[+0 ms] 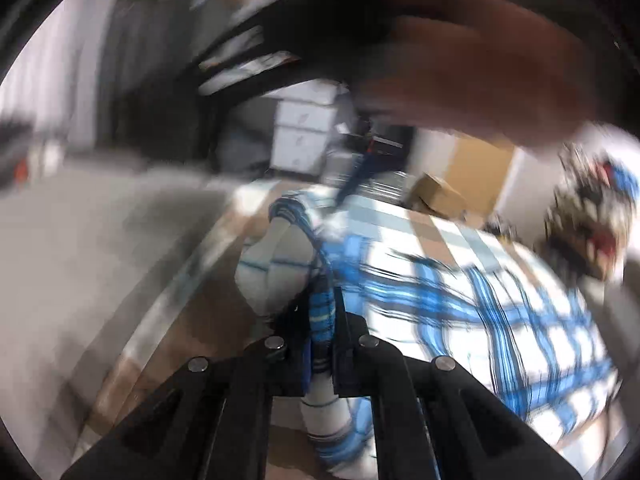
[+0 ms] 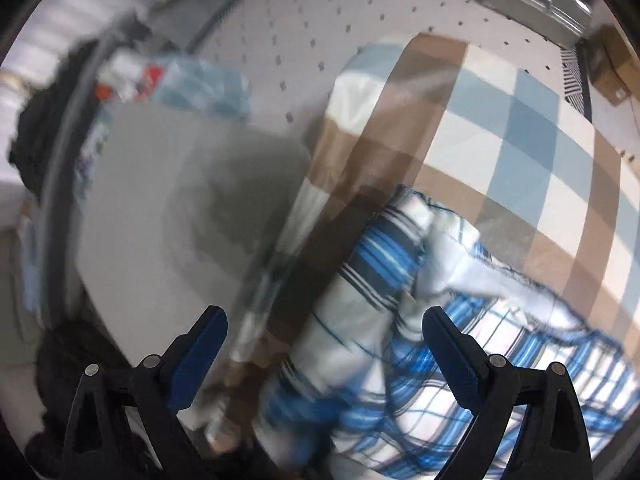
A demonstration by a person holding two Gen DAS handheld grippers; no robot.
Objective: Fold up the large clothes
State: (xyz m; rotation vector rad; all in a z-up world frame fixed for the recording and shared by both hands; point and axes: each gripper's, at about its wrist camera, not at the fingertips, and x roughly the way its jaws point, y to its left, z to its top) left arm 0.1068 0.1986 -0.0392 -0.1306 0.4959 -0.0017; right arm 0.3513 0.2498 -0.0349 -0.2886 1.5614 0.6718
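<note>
A blue, white and black plaid shirt (image 1: 460, 300) lies on a table under a brown, blue and white checked cloth (image 2: 520, 128). My left gripper (image 1: 320, 340) is shut on a striped edge of the shirt, which rises in a fold between its jaws. In the right wrist view the shirt (image 2: 380, 320) is bunched with a striped cuff or hem on top. My right gripper (image 2: 324, 336) is open and hovers just above that bunched part, holding nothing. Both views are blurred by motion.
A person's arm (image 1: 480, 68) crosses the top of the left wrist view. White drawers (image 1: 304, 132) and cardboard boxes (image 1: 440, 196) stand behind the table. A white perforated board (image 2: 360, 12) lies beyond the checked cloth. Grey floor (image 2: 160, 200) is left of the table edge.
</note>
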